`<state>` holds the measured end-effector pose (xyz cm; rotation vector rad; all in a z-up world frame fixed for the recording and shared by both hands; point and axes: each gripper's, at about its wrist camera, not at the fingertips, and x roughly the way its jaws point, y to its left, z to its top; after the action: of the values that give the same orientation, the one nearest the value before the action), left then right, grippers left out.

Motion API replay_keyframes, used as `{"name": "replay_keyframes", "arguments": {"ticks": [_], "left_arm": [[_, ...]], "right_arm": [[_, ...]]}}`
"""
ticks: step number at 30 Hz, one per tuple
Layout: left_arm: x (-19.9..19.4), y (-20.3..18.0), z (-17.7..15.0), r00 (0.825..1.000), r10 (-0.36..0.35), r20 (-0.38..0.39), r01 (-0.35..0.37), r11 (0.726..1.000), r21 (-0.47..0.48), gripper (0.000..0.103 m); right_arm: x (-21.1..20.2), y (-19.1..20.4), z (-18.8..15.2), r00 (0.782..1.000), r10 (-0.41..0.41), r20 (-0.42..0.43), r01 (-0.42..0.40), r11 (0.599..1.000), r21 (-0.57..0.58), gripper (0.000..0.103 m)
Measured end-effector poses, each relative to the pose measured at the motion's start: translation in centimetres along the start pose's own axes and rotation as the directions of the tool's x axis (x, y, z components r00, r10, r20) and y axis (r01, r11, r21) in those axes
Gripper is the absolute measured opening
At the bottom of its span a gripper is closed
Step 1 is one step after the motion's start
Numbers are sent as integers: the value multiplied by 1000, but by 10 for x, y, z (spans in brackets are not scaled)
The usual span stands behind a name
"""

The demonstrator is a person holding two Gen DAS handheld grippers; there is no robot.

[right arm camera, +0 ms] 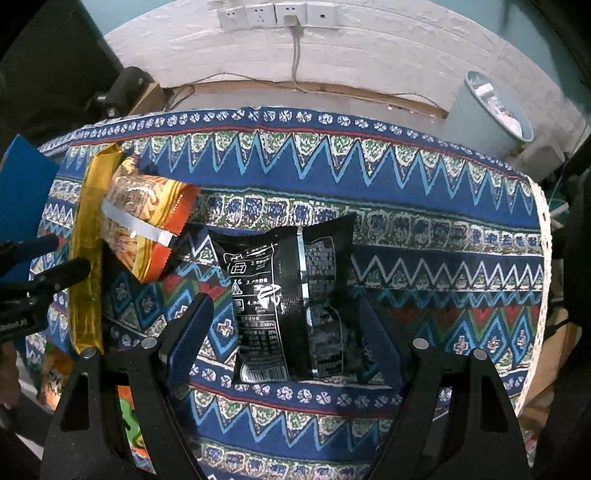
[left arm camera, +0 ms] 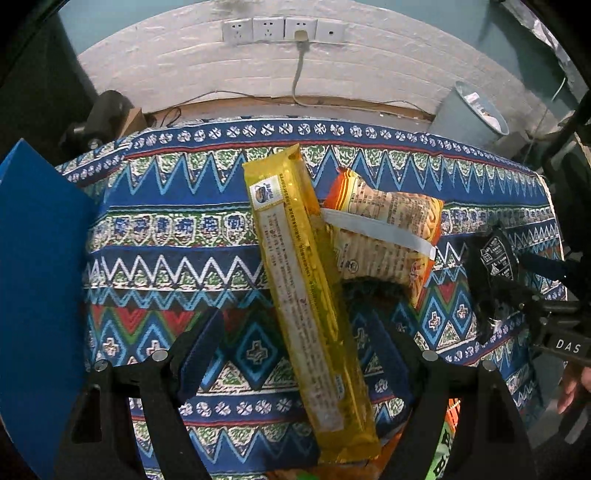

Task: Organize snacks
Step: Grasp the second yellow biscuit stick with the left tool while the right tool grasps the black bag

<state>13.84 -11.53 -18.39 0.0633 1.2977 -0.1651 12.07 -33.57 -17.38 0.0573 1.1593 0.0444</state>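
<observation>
Snacks on a table (right arm camera: 424, 236) w/ a blue zigzag-pattern cloth. Left gripper (left arm camera: 295, 343) hangs over the long yellow pack (left arm camera: 306, 295), fingers (left arm camera: 201, 354) spread wide either side of it, not pressing it. The yellow pack lies diagonally, its far end overlapping the orange bag (left arm camera: 388, 240), which sits just right of it. Right gripper (right arm camera: 284, 332) hangs above the black bag (right arm camera: 288, 302), well right of the yellow pack; fingers (right arm camera: 188, 339) spread, straddling the bag w/o pinching it. Blue board (left arm camera: 37, 277) stands at the table's left edge, left of the yellow pack. Wall sockets (left arm camera: 284, 29) and a grey bin (left arm camera: 469, 114) sit beyond the table's far side.
</observation>
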Motion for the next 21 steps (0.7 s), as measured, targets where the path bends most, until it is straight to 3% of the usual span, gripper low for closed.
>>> {"name": "replay_keyframes", "arguments": {"ticks": [12,15,16,19,21], "left_arm": [[24,-8,-5,999,45,7,-45,998,37,78],[28,-20,-7,998,61,27,-63,995,79,61],[28,-22,-7,997,70,32,-73,993,91,48],[27,-28,-9,996,79,42,-83,990,117,39],[23,-26,-9,995,83,55,-89,988,124,33]], "right_arm": [[24,3,1,998,-66,-19,66,997,-27,79],[28,-4,2,998,-64,-26,63,998,-13,79],[30,-3,1,997,-63,-34,63,998,-12,80],[32,-1,-1,997,-69,-37,68,997,-28,76],[29,3,-2,997,-73,-34,72,997,-36,67]]}}
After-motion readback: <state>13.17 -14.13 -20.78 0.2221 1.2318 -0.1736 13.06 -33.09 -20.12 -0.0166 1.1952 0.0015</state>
